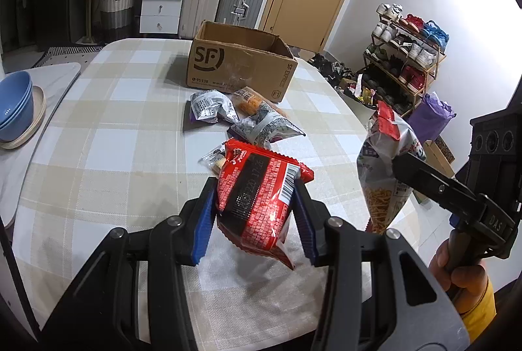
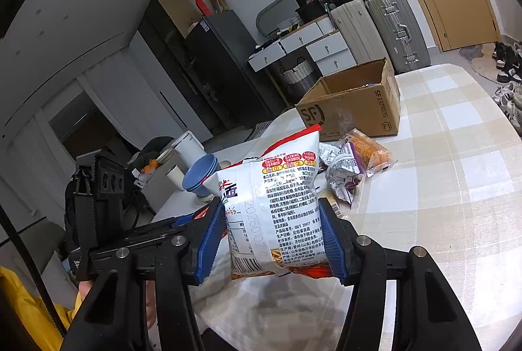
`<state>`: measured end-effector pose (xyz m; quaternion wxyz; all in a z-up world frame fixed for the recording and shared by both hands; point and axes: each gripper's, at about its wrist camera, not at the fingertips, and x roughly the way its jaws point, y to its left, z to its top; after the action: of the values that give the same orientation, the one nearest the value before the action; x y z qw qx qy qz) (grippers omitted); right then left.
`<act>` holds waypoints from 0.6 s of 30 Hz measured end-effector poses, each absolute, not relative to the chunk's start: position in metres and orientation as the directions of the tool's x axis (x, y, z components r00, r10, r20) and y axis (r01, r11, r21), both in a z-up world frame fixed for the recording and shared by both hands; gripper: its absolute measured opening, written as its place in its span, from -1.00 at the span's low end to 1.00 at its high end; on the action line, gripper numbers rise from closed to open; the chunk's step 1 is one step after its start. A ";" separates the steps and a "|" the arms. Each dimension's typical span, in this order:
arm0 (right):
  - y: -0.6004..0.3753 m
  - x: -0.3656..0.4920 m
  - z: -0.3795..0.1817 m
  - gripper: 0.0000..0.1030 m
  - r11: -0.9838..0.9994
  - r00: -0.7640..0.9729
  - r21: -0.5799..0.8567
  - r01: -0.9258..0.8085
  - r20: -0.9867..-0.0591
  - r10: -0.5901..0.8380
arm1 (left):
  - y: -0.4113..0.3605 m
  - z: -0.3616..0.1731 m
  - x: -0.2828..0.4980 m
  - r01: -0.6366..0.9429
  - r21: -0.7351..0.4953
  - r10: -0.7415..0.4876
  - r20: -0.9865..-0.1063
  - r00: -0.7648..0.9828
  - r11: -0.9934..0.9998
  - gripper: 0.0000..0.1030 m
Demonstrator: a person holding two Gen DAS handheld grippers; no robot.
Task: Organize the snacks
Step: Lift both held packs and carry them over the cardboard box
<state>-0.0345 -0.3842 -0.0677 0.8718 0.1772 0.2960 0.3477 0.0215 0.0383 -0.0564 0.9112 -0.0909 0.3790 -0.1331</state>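
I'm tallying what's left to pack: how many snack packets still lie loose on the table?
4: two grey packets, an orange one near the box, a clear one; more may hide.

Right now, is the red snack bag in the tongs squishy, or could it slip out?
Probably squishy: the red snack bag bulges and creases between the left tongs, which are shut on it. It looks light, hanging clear above the checked tablecloth. Its shiny film might be slippery, though the ribbed blue pads should help hold it.
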 end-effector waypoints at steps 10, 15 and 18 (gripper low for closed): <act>-0.388 -0.020 -0.067 0.10 0.693 0.607 0.511 -0.509 -0.359 0.709 | 0.037 -0.062 0.031 0.175 -0.269 -0.314 -0.674 0.668 0.947 -0.20; -0.389 -0.002 -0.053 0.10 0.696 0.613 0.491 -0.524 -0.350 0.709 | 0.036 -0.051 0.044 0.182 -0.284 -0.330 -0.660 0.675 0.941 -0.20; -0.389 0.014 -0.040 0.10 0.692 0.614 0.478 -0.541 -0.338 0.713 | 0.035 -0.042 0.058 0.187 -0.286 -0.333 -0.646 0.687 0.940 -0.20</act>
<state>0.0135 -0.3886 -0.0395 0.8828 0.1666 0.2584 0.3551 0.0575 0.0347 -0.0417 0.9132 -0.0989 0.3689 -0.1424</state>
